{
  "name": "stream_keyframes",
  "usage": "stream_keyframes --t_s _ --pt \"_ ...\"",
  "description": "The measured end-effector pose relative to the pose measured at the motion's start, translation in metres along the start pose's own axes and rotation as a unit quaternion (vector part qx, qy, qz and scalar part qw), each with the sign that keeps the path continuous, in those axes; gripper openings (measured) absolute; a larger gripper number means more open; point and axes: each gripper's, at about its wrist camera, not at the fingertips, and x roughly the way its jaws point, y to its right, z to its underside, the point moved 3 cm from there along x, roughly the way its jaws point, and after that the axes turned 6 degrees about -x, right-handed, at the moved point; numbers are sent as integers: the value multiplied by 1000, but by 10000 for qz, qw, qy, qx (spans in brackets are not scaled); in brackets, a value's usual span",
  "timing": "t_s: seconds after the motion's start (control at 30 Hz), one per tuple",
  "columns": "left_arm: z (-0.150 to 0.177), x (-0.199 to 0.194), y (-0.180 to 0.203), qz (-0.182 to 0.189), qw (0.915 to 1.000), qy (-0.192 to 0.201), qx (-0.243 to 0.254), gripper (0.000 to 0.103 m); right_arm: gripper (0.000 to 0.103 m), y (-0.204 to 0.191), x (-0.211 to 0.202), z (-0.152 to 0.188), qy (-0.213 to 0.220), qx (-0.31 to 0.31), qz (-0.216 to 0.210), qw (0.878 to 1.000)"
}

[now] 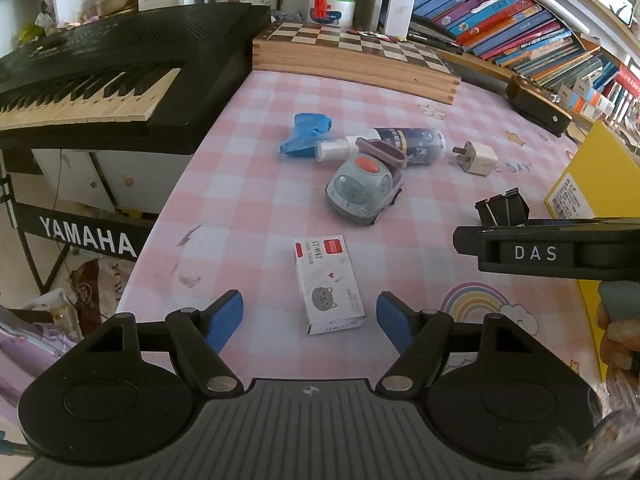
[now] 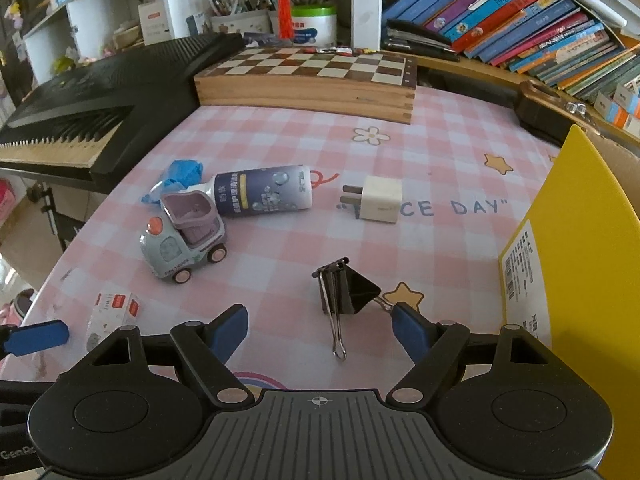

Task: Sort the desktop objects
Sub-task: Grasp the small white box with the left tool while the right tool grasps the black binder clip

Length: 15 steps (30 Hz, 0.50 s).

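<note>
Staple box: small cardboard rectangle, pink checked cloth.

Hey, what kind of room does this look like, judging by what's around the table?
Most likely a home study or a child's room. A Yamaha keyboard stands beside the table with its pink checked cloth, rows of colourful books fill the shelf behind, and a folded chessboard and toy truck lie on it.

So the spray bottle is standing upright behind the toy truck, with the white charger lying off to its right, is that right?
Not quite. The spray bottle is lying on its side, not standing upright; the right wrist view shows this clearly. The rest holds: it sits behind the toy truck, and the white charger lies off to its right.
</note>
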Motion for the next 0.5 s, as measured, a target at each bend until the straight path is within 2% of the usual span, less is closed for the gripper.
stream_keyframes --t_s 0.13,0.27,0.43,0.5 --pt "0 0 3 16 10000 -11 0 71 81 5 4 -1 -9 36 37 10000" --pt "-1 2 7 1 10000 3 54 65 81 8 8 -3 9 43 51 10000" --pt "-6 5 7 -113 9999 54 -14 57 71 11 14 -5 -5 8 22 10000" --pt "-7 6 8 -155 9999 72 -16 48 66 10 13 -6 8 -55 -4 10000"
